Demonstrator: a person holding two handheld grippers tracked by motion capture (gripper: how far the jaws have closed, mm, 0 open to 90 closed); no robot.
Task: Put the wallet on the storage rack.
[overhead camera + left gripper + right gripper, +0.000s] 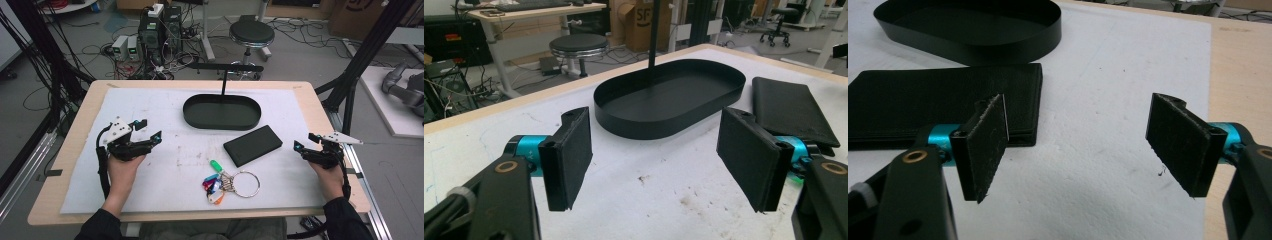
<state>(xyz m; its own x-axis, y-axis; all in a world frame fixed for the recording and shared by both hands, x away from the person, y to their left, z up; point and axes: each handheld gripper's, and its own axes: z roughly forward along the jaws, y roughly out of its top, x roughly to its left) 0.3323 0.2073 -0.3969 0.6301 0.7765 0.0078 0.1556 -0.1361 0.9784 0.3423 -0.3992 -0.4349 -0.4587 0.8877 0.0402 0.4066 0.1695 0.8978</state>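
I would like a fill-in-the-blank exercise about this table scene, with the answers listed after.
1. The oval tray is ____ in colour.
2. The key ring with coloured tags lies on the mat nearer the person than the flat black ____.
3. Both the left tool and the right tool have their jaws ____.
4. Inside the tray there is ____.

Missing words: black; wallet; open; nothing

table (75, 150) | white mat (150, 185) | oval tray (221, 122), black wallet (252, 145), keys (227, 182)
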